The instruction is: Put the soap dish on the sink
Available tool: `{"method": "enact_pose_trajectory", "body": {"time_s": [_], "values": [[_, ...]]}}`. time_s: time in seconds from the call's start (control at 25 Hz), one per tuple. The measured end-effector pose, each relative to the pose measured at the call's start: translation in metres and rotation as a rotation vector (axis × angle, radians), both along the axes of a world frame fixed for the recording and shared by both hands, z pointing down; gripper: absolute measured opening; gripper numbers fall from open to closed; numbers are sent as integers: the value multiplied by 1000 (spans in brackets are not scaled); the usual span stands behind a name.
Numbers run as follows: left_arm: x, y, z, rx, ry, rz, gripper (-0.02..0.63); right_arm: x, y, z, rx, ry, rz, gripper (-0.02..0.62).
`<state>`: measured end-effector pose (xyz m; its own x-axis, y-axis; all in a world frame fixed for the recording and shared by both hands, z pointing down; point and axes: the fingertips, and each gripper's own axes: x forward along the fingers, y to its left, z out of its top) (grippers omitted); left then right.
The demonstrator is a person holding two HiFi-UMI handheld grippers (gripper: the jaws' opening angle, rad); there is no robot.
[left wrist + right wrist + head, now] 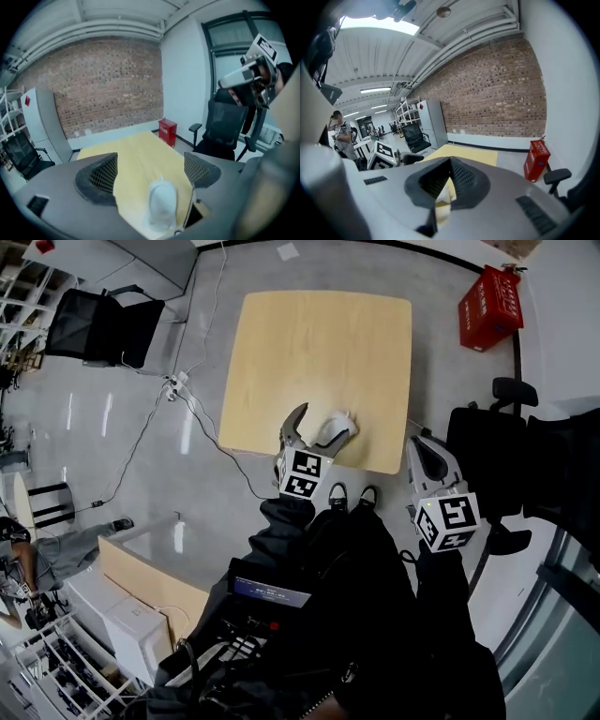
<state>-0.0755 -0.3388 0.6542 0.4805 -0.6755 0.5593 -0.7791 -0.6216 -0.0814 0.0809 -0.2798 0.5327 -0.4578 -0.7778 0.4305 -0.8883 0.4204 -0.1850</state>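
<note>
Left gripper (151, 164) spread, white soap dish (161, 206) between jaws, on table (319, 343)

table (319, 343): light wood top, rounded corners, stands on grey floor (122, 446) | on it: white soap dish (338, 422) | place: near edge, toward near right corner

1 table (319, 343), 1 soap dish (161, 206), 2 grippers (323, 423) (424, 448), 1 red box (489, 307)
</note>
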Motion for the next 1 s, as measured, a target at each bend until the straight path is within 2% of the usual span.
{"method": "enact_pose_trajectory", "body": {"time_s": [0.12, 0.28, 0.4, 0.48, 0.52, 0.56, 0.6, 0.76, 1.0], "values": [[-6, -2, -68, 105, 98, -52, 453, -9, -1, -33, 81, -8, 0, 5], [-17, 3, -151, 247, 202, -95, 309, -21, 0, -81, 192, -24, -9, 5], [-28, 9, -200, 328, 238, -129, 261, -31, 1, -116, 270, -32, -22, 5], [-35, 15, -230, 384, 256, -155, 206, -35, 3, -136, 315, -37, -28, 5], [-38, 19, -244, 420, 264, -165, 140, -36, 4, -145, 337, -40, -30, 5], [-39, 23, -259, 458, 272, -168, 33, -37, 5, -154, 360, -42, -31, 5], [-40, 26, -273, 491, 283, -165, 2, -37, 5, -163, 383, -44, -32, 5], [-39, 38, -310, 558, 310, -159, 2, -37, 10, -188, 453, -46, -28, 5], [-35, 44, -335, 587, 325, -198, 2, -30, 19, -214, 524, -20, -29, 5]]}}
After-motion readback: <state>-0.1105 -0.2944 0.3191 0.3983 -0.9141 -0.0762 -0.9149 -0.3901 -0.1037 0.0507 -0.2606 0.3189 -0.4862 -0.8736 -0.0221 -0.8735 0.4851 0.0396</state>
